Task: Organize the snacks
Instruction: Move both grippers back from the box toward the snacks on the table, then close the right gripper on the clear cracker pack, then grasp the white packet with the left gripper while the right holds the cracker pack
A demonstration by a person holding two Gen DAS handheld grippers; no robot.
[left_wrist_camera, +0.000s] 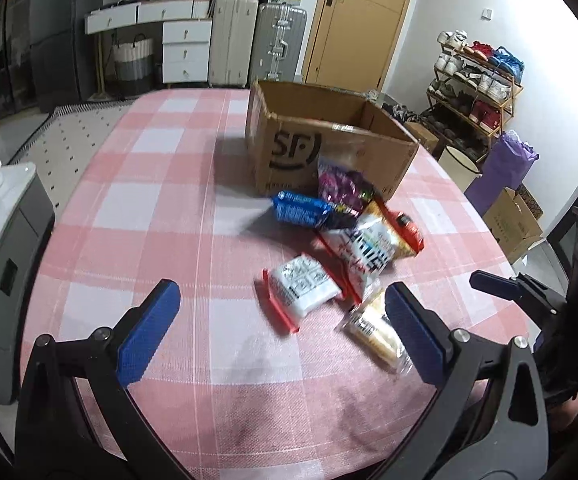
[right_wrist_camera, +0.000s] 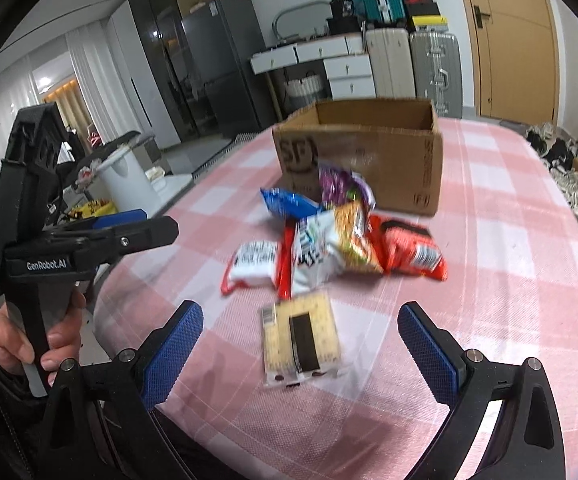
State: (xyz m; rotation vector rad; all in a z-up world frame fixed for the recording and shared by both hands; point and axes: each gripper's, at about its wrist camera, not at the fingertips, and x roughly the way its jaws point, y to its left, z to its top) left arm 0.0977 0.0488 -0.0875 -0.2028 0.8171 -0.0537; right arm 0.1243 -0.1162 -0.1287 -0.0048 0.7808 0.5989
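Both my jaws are spread wide, nothing between them. My left gripper (left_wrist_camera: 281, 320) hovers over the near part of the surface (left_wrist_camera: 137, 216), pink-and-white check cloth; my right gripper (right_wrist_camera: 301, 340) hovers just beside it, also low over the cloth.

Snacks sit in a loose pile mid-surface, in front of the cardboard box (right_wrist_camera: 373, 152), which stands open-topped w/ an "SF" mark on its near wall. Can't see any snack inside it from either view.

Pile, far to near:
- purple pack (right_wrist_camera: 341, 184) leaning against the box front
- blue pack (right_wrist_camera: 289, 202) just left of it
- orange-red bag (right_wrist_camera: 413, 252) on the right side
- yellow-patterned pack (right_wrist_camera: 357, 236) overlapping the orange-red one
- white pack w/ red edge (right_wrist_camera: 313, 252) in the middle, touching its neighbours
- small white pack (left_wrist_camera: 303, 290) lying flat, left of the pile
- clear-wrapped sandwich biscuit (right_wrist_camera: 301, 336) nearest me, apart from the pile, lying between my right jaws' line but not touched

Both views are blurred, so labels unreadable.
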